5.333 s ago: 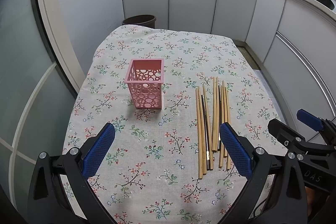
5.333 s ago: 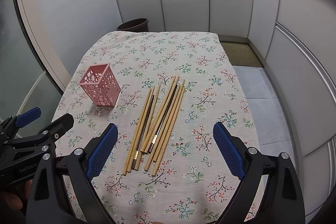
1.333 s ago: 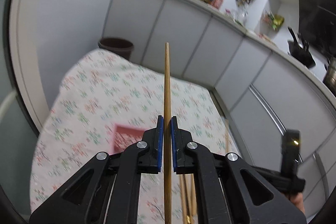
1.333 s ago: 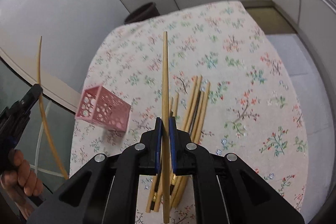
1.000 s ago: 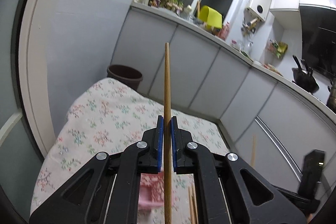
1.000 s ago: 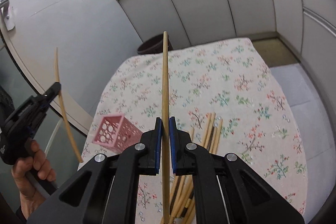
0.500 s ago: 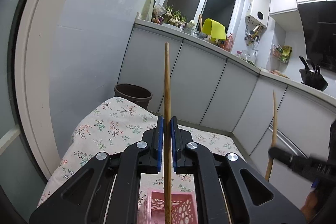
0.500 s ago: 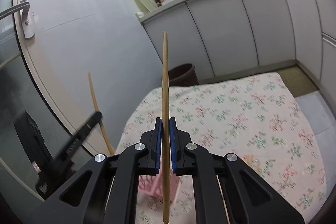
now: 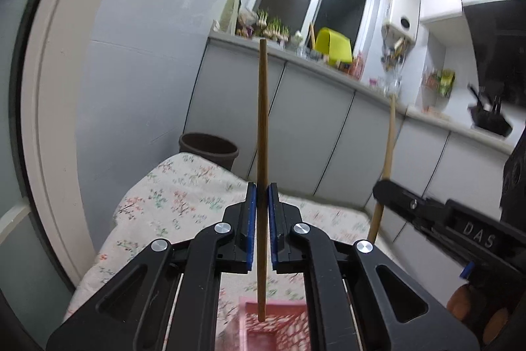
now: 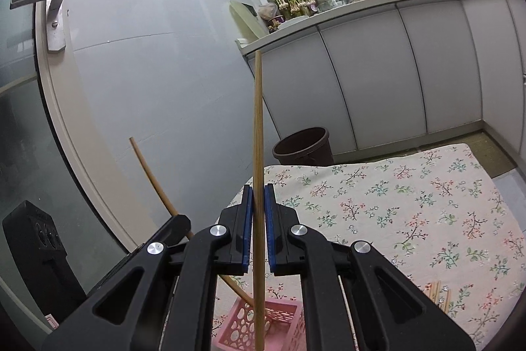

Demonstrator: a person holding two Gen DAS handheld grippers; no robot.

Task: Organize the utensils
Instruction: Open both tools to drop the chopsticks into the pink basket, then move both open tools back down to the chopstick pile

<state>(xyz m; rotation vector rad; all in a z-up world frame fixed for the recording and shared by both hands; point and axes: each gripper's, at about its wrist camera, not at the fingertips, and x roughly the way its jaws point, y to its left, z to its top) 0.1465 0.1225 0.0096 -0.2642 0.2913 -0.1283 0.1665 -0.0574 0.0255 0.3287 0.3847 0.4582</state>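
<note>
Holding one wooden chopstick (image 9: 262, 134) upright, the left tool (image 9: 262, 213) is clenched on it, and the lower end of the stick hangs just over the open top of the pink basket (image 9: 276, 331). The right tool (image 10: 258, 219) is also clenched on a second chopstick (image 10: 258, 153), upright too, with its lower end in front of the same basket (image 10: 282, 323) in that view. The basket stands on the tabletop (image 10: 411, 203), which has a flowered cloth. More chopsticks (image 10: 435, 293) lie on the cloth to the right of the basket. A brown bin (image 10: 302, 147) stands behind the tabletop.
</note>
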